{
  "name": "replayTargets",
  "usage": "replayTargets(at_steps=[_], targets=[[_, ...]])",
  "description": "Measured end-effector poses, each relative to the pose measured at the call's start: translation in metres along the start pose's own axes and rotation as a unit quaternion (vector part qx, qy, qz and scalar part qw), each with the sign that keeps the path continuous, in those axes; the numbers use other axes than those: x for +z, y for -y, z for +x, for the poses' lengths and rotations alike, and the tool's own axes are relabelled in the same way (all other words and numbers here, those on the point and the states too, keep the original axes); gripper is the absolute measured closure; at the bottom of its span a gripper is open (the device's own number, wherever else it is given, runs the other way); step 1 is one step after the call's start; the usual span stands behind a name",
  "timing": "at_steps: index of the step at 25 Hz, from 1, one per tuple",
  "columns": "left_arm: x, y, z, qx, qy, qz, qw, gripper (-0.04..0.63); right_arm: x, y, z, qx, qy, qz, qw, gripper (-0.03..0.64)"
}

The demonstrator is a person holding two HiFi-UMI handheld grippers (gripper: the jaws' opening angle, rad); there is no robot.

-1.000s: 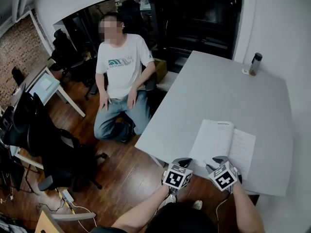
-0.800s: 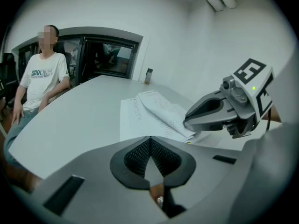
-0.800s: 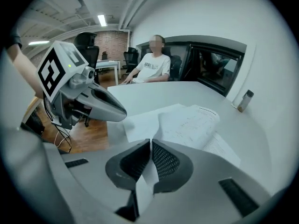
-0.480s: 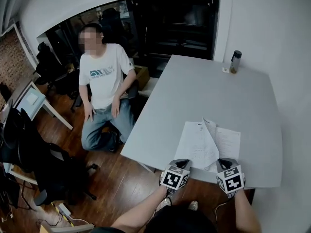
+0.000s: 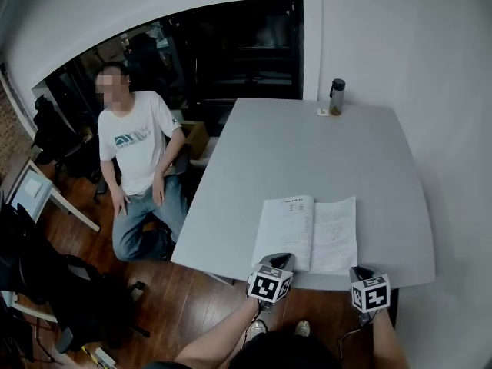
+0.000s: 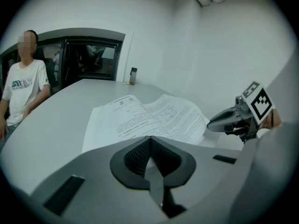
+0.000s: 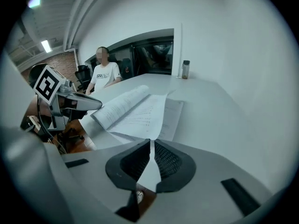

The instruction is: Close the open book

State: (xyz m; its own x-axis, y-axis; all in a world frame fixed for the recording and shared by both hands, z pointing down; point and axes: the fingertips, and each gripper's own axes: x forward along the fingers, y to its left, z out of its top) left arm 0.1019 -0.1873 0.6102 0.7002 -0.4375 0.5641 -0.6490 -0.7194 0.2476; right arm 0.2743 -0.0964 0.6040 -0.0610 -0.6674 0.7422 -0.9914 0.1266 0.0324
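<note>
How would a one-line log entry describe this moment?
book: open, flat on table | left gripper: shut, empty | right gripper: shut, empty | task: book not yet closed

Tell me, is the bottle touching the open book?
Apart. The head view shows bare table between the bottle at the far edge and the book.
</note>
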Motion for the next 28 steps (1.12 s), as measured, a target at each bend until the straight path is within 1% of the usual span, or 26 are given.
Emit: replayTargets(at_steps=[3,4,6,7,9,12,14,16,17,18,20,22,23,25,26,28], targets=[[0.001,0.004,-0.002,0.002,0.001,0.001,1.0,0.591,0.001,0.01,-0.012,-0.015,0.021,0.013,1.0,0.588],[0.002,0.004,-0.003,0.003,0.003,0.001,1.0,0.591,0.006,0.012,-0.016,-0.021,0.032,0.012,0.999,0.56],[0.005,0.005,-0.005,0.005,0.009,-0.002,0.9999,0.591,0.021,0.012,-0.021,-0.025,0.054,0.001,0.998,0.554],[0.005,0.005,-0.006,0.006,0.011,-0.004,0.9999,0.591,0.029,0.008,-0.023,-0.021,0.063,-0.01,0.998,0.534],[0.003,0.003,-0.011,0.011,0.013,-0.008,0.9998,0.591,0.045,-0.01,-0.021,0.0,0.072,-0.04,0.997,0.53],[-0.004,-0.007,-0.023,0.024,0.013,-0.019,0.9995,0.591,0.064,-0.052,-0.01,0.046,0.076,-0.1,0.991,0.475],[-0.009,-0.016,-0.033,0.035,0.013,-0.027,0.9989,0.591,0.072,-0.084,0.001,0.079,0.07,-0.144,0.984,0.441],[-0.015,-0.025,-0.042,0.046,0.013,-0.037,0.9982,0.591,0.078,-0.112,0.013,0.107,0.062,-0.189,0.974,0.41],[-0.017,-0.029,-0.046,0.051,0.013,-0.041,0.9978,0.591,0.08,-0.125,0.019,0.119,0.058,-0.212,0.968,0.407],[-0.019,-0.033,-0.049,0.056,0.013,-0.044,0.9974,0.591,0.083,-0.138,0.023,0.129,0.055,-0.236,0.961,0.387],[-0.025,-0.041,-0.058,0.065,0.012,-0.052,0.9965,0.591,0.088,-0.163,0.031,0.145,0.048,-0.291,0.945,0.383],[-0.033,-0.047,-0.068,0.072,0.01,-0.059,0.9956,0.591,0.087,-0.186,0.039,0.156,0.038,-0.347,0.924,0.382],[-0.036,-0.05,-0.072,0.075,0.009,-0.062,0.9951,0.591,0.086,-0.195,0.044,0.16,0.032,-0.371,0.914,0.365],[-0.041,-0.055,-0.079,0.082,0.009,-0.068,0.9943,0.591,0.082,-0.206,0.055,0.165,0.015,-0.408,0.898,0.365],[-0.043,-0.058,-0.082,0.085,0.01,-0.07,0.9939,0.591,0.08,-0.21,0.062,0.166,0.004,-0.421,0.892,0.365],[-0.047,-0.064,-0.086,0.09,0.01,-0.075,0.9931,0.591,0.075,-0.211,0.073,0.161,-0.013,-0.436,0.885,0.367]])
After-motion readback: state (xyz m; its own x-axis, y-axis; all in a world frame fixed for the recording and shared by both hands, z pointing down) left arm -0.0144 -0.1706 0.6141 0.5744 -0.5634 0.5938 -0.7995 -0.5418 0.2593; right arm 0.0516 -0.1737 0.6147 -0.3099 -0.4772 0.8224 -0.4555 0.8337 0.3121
